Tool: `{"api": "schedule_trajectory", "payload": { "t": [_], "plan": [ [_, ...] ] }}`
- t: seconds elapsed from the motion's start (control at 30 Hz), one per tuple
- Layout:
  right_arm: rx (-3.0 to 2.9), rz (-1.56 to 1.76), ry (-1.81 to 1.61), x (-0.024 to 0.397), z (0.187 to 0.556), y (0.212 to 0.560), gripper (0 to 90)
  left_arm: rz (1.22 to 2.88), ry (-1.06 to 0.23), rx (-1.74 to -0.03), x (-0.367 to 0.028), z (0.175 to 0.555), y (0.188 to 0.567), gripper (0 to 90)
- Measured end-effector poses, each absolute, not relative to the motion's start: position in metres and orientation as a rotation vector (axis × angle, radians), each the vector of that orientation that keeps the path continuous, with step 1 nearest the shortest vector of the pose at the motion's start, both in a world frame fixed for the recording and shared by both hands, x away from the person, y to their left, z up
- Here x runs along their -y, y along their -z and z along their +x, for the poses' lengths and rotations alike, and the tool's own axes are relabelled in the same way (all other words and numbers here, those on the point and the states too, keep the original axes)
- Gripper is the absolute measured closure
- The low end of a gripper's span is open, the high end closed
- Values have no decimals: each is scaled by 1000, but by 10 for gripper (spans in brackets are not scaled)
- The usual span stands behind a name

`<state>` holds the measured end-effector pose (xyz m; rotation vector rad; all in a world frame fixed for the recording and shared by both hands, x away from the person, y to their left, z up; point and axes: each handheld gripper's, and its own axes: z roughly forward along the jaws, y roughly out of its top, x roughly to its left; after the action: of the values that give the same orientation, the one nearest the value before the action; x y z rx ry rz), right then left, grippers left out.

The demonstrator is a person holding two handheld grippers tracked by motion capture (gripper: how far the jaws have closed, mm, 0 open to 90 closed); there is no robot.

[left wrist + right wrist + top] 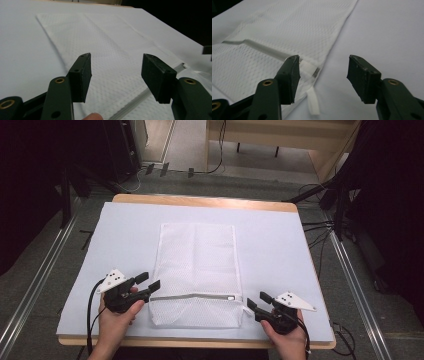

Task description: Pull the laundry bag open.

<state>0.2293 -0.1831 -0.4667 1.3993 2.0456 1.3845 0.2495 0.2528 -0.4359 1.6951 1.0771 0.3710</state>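
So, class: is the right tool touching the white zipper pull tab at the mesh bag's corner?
Apart. The right gripper view shows the right tool open, with the zipper pull tab lying on the sheet between its jaws, clear of both.

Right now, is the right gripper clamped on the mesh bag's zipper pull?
No, in the right gripper view the right gripper stands open, and the zipper pull of the mesh bag lies untouched between its jaws.

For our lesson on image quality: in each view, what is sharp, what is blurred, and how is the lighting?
High view: even light on the white table cover, dark surroundings, mesh bag low in contrast. Left gripper view: the left gripper is soft, the mesh weave clearer beyond. Right gripper view: the zipper pull is blurred, and the cover looks bluish.
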Motion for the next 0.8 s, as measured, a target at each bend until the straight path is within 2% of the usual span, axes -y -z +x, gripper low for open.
{"api": "schedule_trajectory", "payload": {
  "t": [0.23,0.53,0.57,0.6,0.67,0.7,0.73,0.77,0.8],
  "plan": [
    [-2178,1416,-1296,157,238,478,442,1770,-268,-1045,-213,246,442,512],
    [-2248,1326,-1176,136,244,486,479,1806,-220,-1015,-200,245,445,539],
    [-2231,1289,-1120,131,240,486,532,1802,-210,-1014,-200,245,445,544],
    [-2231,1289,-1120,131,240,486,532,1802,-210,-1014,-200,245,445,546],
    [-2203,1286,-1074,129,238,486,605,1799,-192,-1012,-197,246,446,549],
    [-2174,1327,-1061,129,239,486,726,1809,-178,-1005,-192,246,446,552],
    [-2174,1327,-1061,129,239,486,726,1809,-178,-1005,-192,246,446,554],
    [-2171,1352,-1066,130,239,485,843,1818,-170,-996,-188,247,446,557],
    [-2171,1352,-1066,130,239,485,843,1830,-169,-984,-184,248,446,557]
  ]
}}
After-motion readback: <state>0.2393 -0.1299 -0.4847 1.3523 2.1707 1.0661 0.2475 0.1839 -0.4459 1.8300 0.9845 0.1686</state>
